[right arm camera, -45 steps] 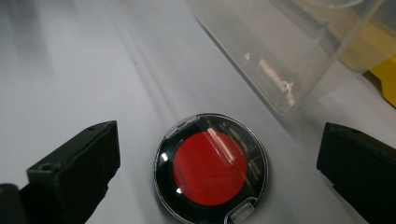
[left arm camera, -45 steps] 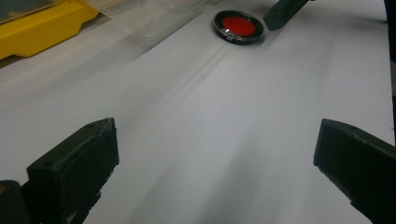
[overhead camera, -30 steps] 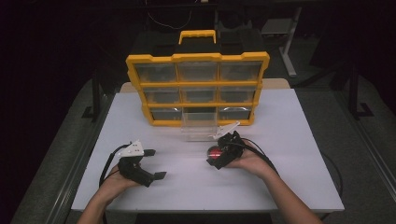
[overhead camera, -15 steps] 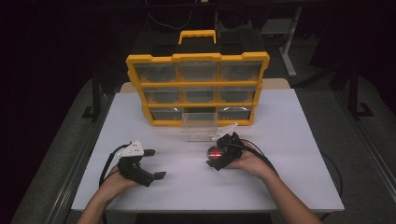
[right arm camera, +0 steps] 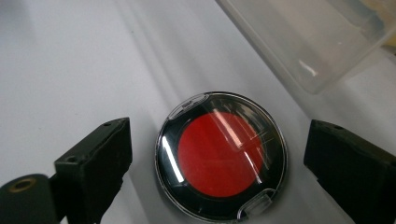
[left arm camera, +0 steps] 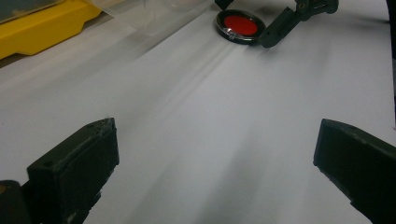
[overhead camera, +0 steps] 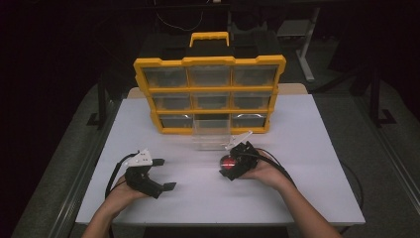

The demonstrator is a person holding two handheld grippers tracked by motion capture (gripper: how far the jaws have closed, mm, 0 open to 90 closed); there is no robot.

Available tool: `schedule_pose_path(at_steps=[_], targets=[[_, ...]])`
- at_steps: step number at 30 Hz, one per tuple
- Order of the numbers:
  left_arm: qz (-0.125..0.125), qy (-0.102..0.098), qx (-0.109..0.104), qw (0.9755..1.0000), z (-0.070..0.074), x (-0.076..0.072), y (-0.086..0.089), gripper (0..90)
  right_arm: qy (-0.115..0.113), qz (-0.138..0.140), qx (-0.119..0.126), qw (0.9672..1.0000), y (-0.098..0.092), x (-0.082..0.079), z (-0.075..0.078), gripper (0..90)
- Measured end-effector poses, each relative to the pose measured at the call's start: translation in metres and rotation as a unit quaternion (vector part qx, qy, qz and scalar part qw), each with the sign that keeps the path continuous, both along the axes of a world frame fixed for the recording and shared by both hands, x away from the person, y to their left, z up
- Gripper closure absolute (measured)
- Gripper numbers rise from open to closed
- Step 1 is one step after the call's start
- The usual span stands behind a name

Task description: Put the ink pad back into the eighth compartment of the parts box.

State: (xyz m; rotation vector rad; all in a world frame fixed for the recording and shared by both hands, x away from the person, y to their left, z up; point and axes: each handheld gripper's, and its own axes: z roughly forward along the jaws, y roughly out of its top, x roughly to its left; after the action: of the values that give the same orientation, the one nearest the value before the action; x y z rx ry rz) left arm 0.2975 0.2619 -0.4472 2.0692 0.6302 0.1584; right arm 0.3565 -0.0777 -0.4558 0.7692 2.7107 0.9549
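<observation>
Near the clear pulled-out drawer [overhead camera: 211, 133], I'd centre my open right gripper [right arm camera: 215, 163] on the round black-rimmed red-centred case [right arm camera: 221, 161] before closing evenly.

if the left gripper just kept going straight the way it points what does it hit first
Probably the round red-centred case at the right gripper; bare white table lies before it, though depth is unclear.

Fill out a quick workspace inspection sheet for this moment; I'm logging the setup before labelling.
Surface: white table, flat.
Job's things: round red compact lying flat between the right gripper's jaws; clear drawer pulled out of the yellow organizer.
Clutter: nothing seen.
Grippers: left gripper open, holding nothing; right gripper open, jaws apart from the compact.
Cables: black cable trails from the left gripper, another from the right.
Surroundings: dark room.
</observation>
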Motion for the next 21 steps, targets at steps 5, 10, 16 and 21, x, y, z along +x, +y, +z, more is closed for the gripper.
schedule_pose_path(at_steps=[5,10,16,21], targets=[[0.0,0.0,-0.001,1.0,0.0001,-0.0001,0.0,0.0,-0.01,-0.001,-0.004,0.9999,-0.0002,-0.0017,0.0015,13.3],[0.0,0.0,0.0,1.0,0.0,-0.0002,-0.0001,0.0,-0.009,-0.002,-0.006,0.9999,-0.0005,-0.0022,0.0019,16.2],[0.0,-0.001,-0.001,1.0,0.0003,-0.0001,0.0002,0.0,-0.021,-0.005,-0.003,0.9998,-0.0013,-0.0032,0.0036,23.4],[-0.001,-0.001,-0.001,1.0,0.0003,-0.0001,0.0002,0.0,-0.014,-0.003,-0.004,0.9999,-0.0015,-0.0027,0.0027,25.2]])
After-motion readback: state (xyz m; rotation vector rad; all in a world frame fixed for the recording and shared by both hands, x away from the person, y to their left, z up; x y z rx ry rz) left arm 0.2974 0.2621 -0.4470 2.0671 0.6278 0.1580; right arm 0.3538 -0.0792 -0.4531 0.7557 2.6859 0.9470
